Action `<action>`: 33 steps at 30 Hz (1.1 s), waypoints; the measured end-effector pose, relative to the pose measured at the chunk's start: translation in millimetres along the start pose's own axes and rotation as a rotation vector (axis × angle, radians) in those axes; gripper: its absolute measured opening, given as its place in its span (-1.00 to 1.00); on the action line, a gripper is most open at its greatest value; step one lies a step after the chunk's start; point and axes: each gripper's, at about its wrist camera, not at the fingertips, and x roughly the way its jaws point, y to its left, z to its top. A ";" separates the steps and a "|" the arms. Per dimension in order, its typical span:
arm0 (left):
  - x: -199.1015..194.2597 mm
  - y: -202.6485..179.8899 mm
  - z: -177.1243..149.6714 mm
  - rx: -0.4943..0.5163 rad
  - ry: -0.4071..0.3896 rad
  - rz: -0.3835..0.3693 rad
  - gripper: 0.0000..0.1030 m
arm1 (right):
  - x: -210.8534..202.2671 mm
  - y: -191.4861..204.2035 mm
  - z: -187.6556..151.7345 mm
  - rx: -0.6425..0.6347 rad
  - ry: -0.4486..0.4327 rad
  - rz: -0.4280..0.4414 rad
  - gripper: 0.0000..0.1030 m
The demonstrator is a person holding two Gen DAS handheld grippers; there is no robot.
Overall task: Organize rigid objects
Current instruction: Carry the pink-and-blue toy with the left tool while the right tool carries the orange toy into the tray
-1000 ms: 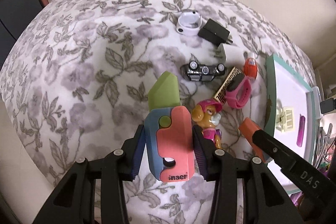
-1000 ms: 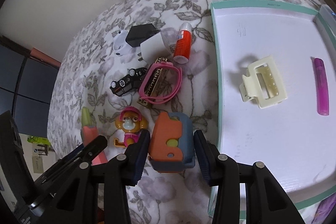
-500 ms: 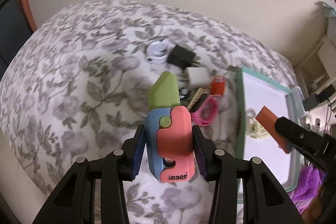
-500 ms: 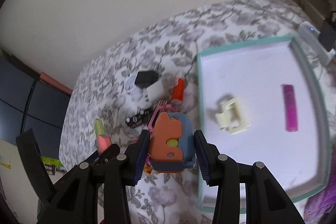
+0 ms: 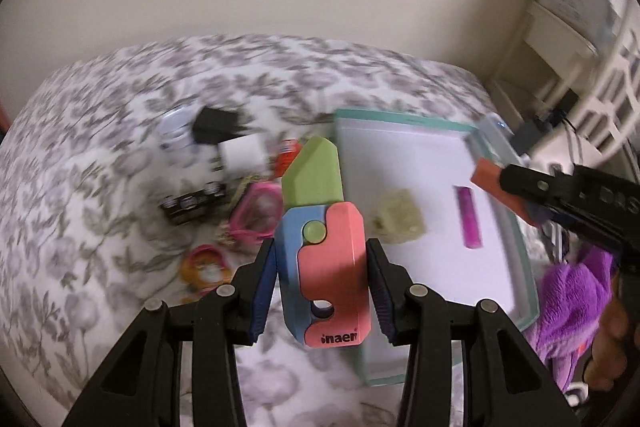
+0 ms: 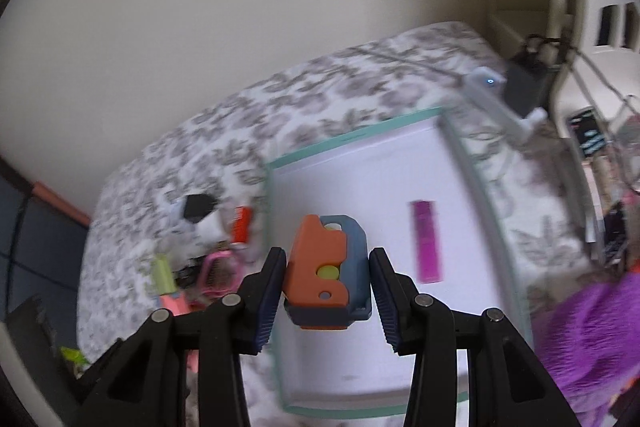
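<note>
The left gripper clamps a pink-blue toy knife, green blade out. The right gripper clamps an orange-blue toy. Both hang over the tray's near edge; clutter lies beyond, on the bedspread.

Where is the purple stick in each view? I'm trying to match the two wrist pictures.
Left wrist: the purple stick lies right of centre, on the tray's white floor, right of the cream hair clip.
Right wrist: purple stick just right of centre, upright.
Shared landmark: the teal-rimmed tray.
</note>
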 end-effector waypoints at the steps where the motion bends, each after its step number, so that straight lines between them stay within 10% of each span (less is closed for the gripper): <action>1: 0.6 -5.9 -0.4 0.017 -0.003 -0.014 -0.12 | 0.6 -4.3 0.4 0.005 0.000 -0.020 -0.12; 18: 48.8 -62.6 -27.6 0.181 0.126 -0.101 -0.12 | 44.7 -58.2 -9.2 0.027 0.120 -0.289 -0.12; 33: 75.2 -67.7 -45.3 0.215 0.237 -0.069 -0.12 | 82.9 -67.9 -27.6 0.014 0.251 -0.330 -0.13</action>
